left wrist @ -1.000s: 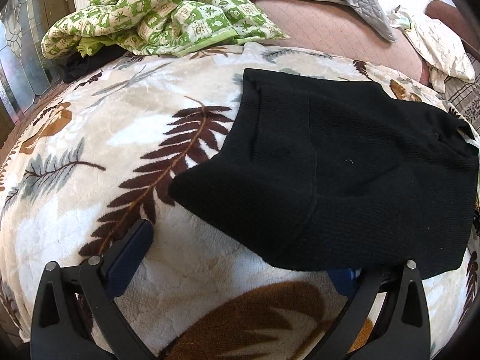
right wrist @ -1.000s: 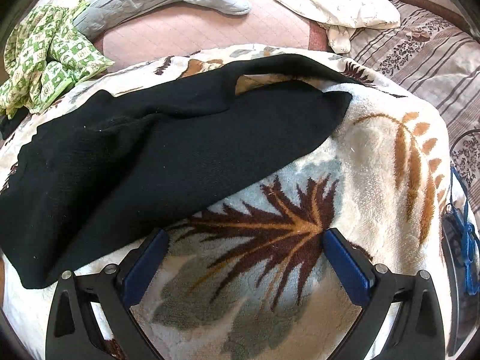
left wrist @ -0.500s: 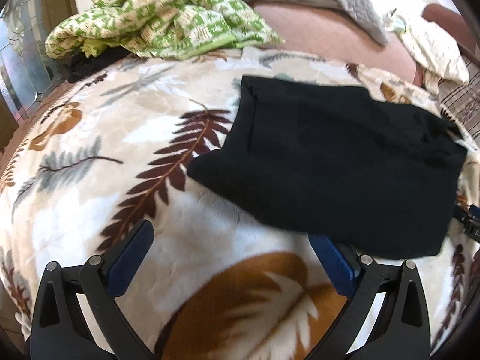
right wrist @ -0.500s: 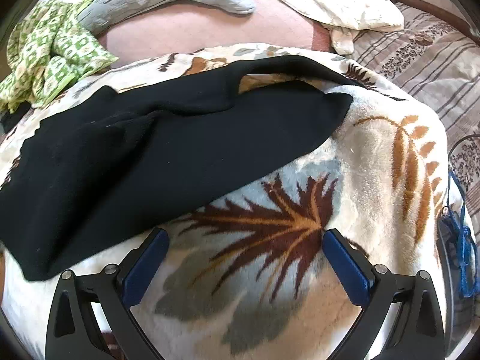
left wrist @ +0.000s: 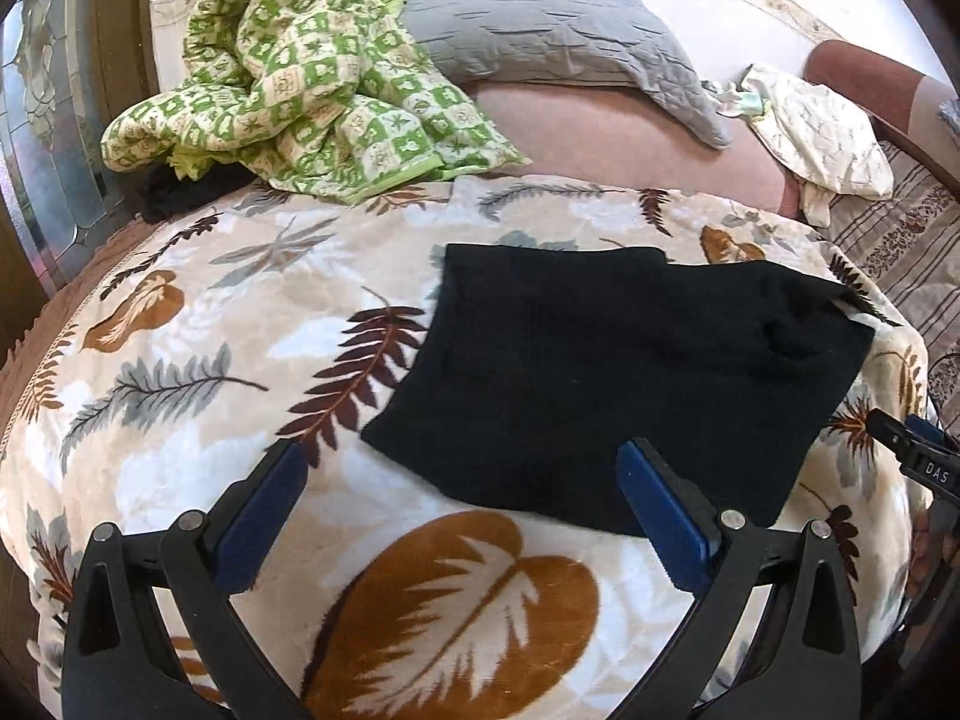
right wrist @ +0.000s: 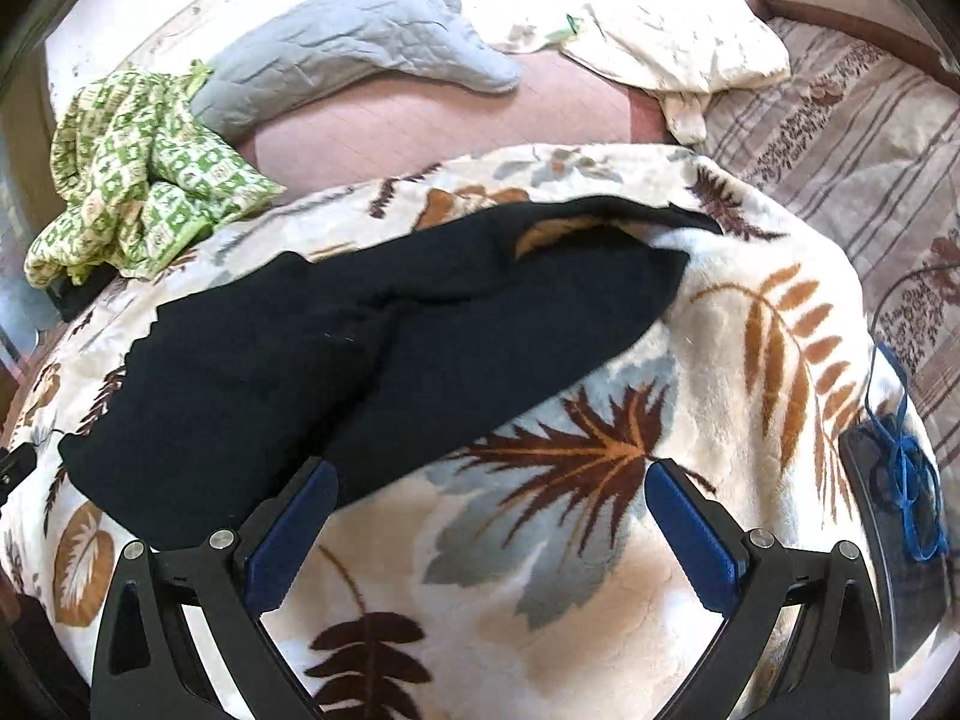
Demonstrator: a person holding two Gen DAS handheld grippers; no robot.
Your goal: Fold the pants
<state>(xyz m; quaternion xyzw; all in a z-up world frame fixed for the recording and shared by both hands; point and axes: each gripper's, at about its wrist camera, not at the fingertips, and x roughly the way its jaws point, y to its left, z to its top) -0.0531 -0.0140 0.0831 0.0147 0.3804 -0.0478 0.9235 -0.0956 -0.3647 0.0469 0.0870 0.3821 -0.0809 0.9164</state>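
Note:
Black pants [left wrist: 606, 378] lie folded on a leaf-patterned blanket [left wrist: 252, 360], right of centre in the left wrist view. My left gripper [left wrist: 462, 492] is open just short of their near edge, holding nothing. From the right wrist the same pants [right wrist: 372, 354] stretch from lower left to upper right, with a bit of blanket showing through a gap near their far end. My right gripper [right wrist: 492, 510] is open over the blanket; its left finger [right wrist: 294, 534] sits at the pants' near edge. The tip of the right gripper [left wrist: 918, 456] shows at the left wrist view's right edge.
A crumpled green-and-cream checked quilt [left wrist: 300, 78] and a grey quilted pillow [left wrist: 564, 36] lie at the back. A cream cloth [left wrist: 822, 138] and striped bedding [right wrist: 852, 120] are at the right. A dark object with a blue cord [right wrist: 900, 480] hangs off the blanket's right side.
Both grippers have drawn back from the pants. The left gripper's right finger, earlier under the pants' near edge, is now free of the cloth. The pants lie flat and released.

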